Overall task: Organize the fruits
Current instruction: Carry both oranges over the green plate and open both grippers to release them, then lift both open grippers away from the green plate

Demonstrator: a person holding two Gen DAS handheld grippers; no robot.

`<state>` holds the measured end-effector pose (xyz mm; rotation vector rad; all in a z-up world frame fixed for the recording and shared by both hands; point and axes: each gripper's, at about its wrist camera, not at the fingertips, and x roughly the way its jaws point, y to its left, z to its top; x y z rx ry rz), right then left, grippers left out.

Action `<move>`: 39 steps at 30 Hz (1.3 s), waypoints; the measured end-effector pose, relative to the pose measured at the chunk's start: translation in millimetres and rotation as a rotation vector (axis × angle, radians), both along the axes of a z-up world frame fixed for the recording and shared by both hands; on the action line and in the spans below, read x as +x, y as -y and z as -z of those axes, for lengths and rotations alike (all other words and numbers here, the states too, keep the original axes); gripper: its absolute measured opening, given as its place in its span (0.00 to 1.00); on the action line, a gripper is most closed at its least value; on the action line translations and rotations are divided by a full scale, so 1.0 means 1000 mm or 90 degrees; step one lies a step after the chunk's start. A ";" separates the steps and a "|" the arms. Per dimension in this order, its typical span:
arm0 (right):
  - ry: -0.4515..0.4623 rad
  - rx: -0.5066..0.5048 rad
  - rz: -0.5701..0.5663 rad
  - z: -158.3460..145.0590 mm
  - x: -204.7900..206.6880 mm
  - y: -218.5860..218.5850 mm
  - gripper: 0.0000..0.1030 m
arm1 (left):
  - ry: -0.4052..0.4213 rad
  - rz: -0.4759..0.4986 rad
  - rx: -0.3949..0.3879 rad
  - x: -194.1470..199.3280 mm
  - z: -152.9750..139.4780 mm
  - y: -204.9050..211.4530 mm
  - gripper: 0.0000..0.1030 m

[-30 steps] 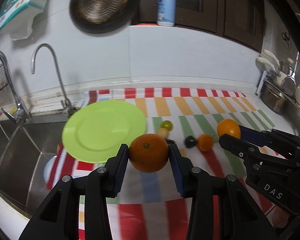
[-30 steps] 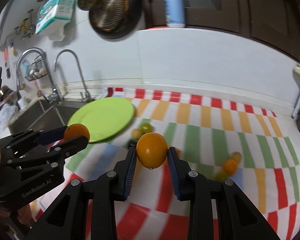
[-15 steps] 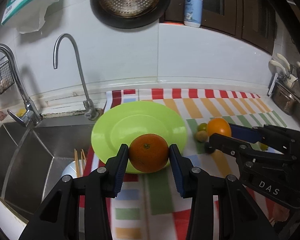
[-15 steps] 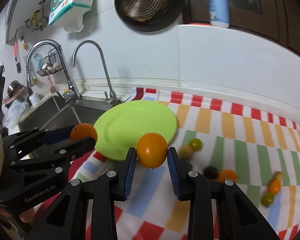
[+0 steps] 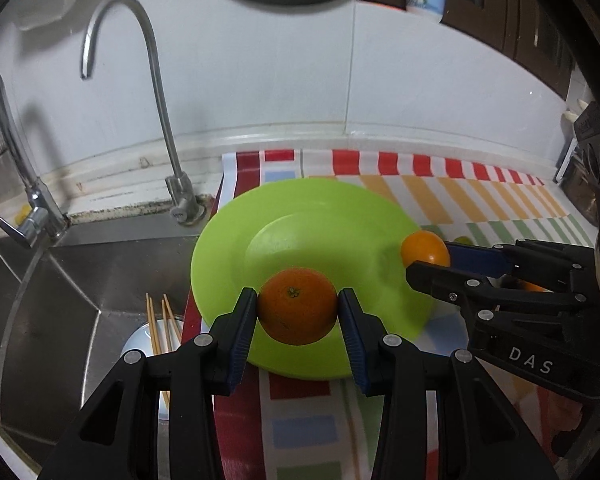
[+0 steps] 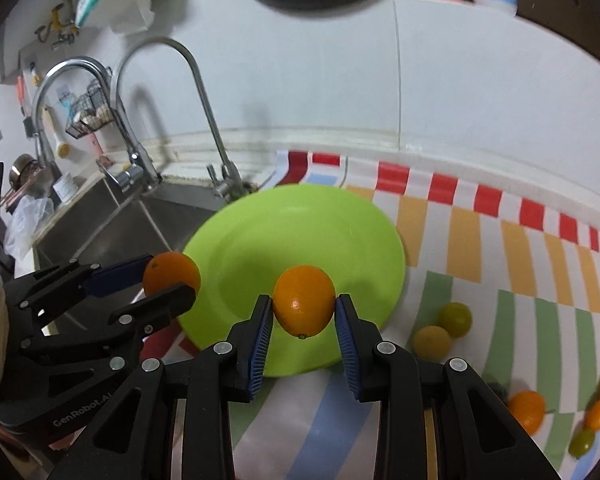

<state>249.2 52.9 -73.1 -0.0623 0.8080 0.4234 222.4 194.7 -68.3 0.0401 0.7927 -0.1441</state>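
Left gripper: jaws pinch a dark orange over the green plate. Right gripper: jaws pinch a paler orange above the plate's near rim.

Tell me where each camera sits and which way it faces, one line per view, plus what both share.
Left wrist: on the left gripper, looking down over its orange at the green plate and sink; right gripper at right.
Right wrist: on the right gripper, facing plate and striped cloth; left gripper at left.
Shared: plate, both oranges, tap.
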 end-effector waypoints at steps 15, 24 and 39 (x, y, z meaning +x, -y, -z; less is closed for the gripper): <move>-0.038 -0.002 0.011 0.026 0.032 -0.003 0.34 | -0.045 0.000 -0.006 0.025 0.023 -0.004 0.45; 0.027 0.013 0.047 -0.011 0.001 0.014 0.41 | 0.027 -0.008 -0.012 -0.010 -0.018 -0.001 0.52; 0.112 0.000 0.131 -0.056 -0.088 0.052 0.54 | 0.096 0.047 -0.034 -0.073 -0.062 0.027 0.65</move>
